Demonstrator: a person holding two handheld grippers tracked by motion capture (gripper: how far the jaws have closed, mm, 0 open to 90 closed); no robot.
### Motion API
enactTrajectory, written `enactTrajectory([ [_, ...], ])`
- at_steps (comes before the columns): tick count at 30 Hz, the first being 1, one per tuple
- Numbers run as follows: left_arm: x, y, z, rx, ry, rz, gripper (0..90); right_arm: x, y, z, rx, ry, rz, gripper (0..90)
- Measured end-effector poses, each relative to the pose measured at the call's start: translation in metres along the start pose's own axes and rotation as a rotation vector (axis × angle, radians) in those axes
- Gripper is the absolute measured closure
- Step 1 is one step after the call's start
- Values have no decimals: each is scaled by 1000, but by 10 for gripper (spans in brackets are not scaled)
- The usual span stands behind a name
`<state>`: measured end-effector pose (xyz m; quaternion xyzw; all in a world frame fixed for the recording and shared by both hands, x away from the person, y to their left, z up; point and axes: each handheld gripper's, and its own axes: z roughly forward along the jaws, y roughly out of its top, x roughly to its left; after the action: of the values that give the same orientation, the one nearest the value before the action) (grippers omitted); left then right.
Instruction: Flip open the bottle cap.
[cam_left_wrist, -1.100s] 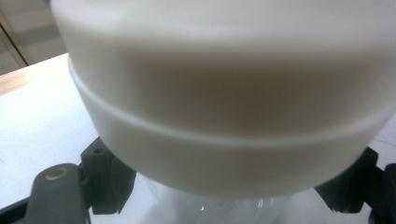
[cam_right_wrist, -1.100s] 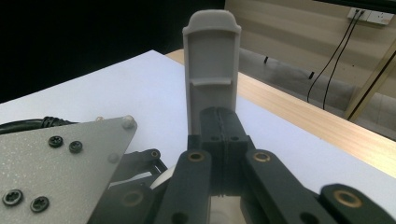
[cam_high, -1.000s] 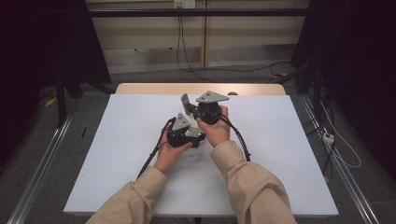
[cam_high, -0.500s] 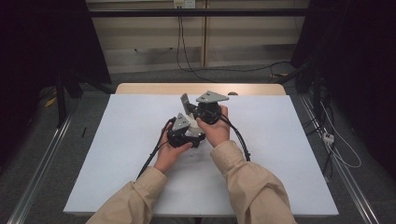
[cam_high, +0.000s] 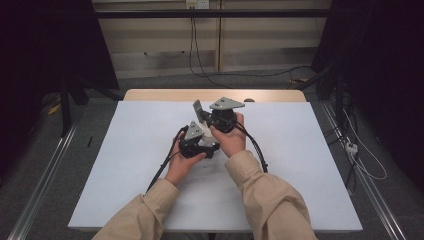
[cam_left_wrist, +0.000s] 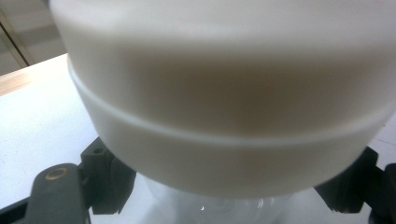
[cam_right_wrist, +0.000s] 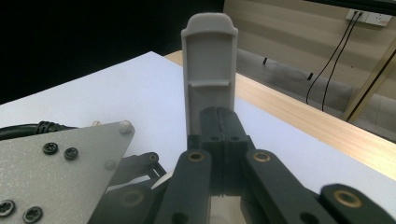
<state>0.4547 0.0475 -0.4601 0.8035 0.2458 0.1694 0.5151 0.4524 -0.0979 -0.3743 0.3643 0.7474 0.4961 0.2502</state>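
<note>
A white round container (cam_left_wrist: 224, 107) with a ridged band is very close in the left gripper view, and its lower part looks clear. My left gripper (cam_left_wrist: 229, 191) is shut on it, one black jaw at each side. My right gripper (cam_right_wrist: 219, 128) is shut on the foot of a flat grey plastic piece (cam_right_wrist: 208, 65) that stands upright with a rounded top. In the high view both hands hold the grippers close together over the table's middle: the left gripper (cam_high: 207, 146) is nearer, the right gripper (cam_high: 204, 119) just beyond it, and the grey piece (cam_high: 197, 107) sticks up.
The white table top (cam_high: 125, 165) has a wooden strip (cam_high: 165, 95) along its far edge. Black cables (cam_high: 162, 170) trail from the grippers toward the person. Metal rails and loose cables run along the floor on both sides.
</note>
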Motion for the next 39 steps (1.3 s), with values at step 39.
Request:
enactTrajectory([
  [39, 0, 0, 0, 3, 1, -4, 188, 1, 7, 4, 6, -4, -13, 900],
])
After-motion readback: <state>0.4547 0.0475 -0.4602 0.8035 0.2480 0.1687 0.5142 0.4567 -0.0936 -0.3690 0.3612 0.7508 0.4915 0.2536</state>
